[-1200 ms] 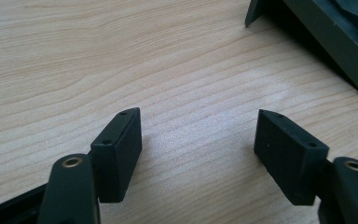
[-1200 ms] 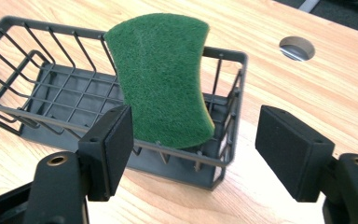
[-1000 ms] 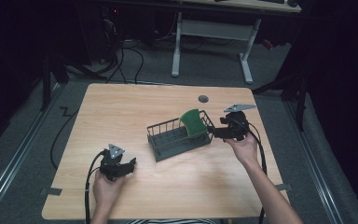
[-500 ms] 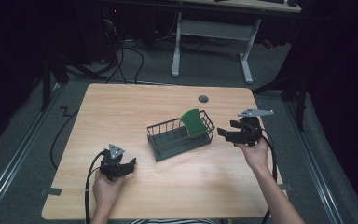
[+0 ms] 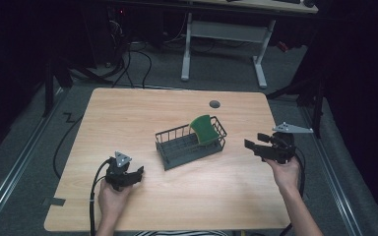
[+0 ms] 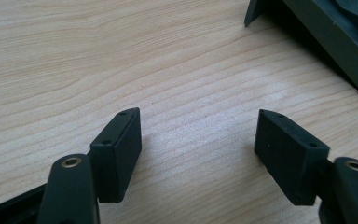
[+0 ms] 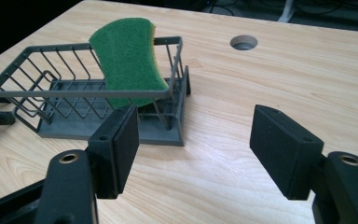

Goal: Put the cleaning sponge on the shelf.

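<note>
Green sponge [image 5: 204, 129] leans upright at 3 o'clock end of dark wire rack [image 5: 177, 147]; placing step looks finished; right gripper [image 5: 252, 145] clear of rack at 3 o'clock, jaws wide but just closing slightly, nothing between; left gripper [image 5: 137, 173] at 7 o'clock, jaws apart, empty; next: likely rest hands.

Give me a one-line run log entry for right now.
sponge: leaning in wire rack | right gripper: open, empty, beside rack | left gripper: open, empty, over table

Green sponge [image 7: 126, 65] w/ yellow back stands on edge, curved, leaning in right end of grey wire rack [image 7: 37, 93], mid-desk.
</note>
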Demonstrator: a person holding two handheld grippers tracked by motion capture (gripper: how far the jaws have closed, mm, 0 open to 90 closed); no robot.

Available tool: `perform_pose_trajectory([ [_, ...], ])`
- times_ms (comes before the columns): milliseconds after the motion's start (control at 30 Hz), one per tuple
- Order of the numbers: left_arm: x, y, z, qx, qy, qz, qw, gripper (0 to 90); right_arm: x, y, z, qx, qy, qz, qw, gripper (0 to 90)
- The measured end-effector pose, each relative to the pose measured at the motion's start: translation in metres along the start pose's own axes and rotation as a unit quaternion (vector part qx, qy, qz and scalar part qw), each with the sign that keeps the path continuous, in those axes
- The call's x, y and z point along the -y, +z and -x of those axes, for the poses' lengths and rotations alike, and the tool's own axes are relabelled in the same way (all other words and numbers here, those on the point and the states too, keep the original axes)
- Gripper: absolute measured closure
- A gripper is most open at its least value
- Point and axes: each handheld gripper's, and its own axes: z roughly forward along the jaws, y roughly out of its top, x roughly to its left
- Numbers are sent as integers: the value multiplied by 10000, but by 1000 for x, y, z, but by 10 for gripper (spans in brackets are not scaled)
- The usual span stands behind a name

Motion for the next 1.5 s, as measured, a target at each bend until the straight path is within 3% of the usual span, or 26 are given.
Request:
perform_pose_trajectory([
  [67, 0, 0, 0, -5, -1, 5, 10000, 323, 8, -3, 4, -90, 157, 53, 9998, 330],
  [333, 0, 0, 0, -2, -1, 1, 10000, 323, 39, -5, 16, -29, 497, 52, 9987, 330],
  [733, 0, 0, 0, -6, -1, 5, 10000, 323, 67, 3, 24, 10, 756, -25, 9971, 331],
  [1200, 0, 0, 0, -2, 0, 0, 10000, 322, 98, 23, 23, 546, 477, -271, 9970, 331],
  [1367, 0, 0, 0, -3, 1, 0, 10000, 322, 109, 33, 21, 773, 300, -410, 9957, 329],
  [1500, 0, 0, 0, -4, 3, 2, 10000, 323, 118, 42, 18, 1012, 42, -620, 9929, 330],
])
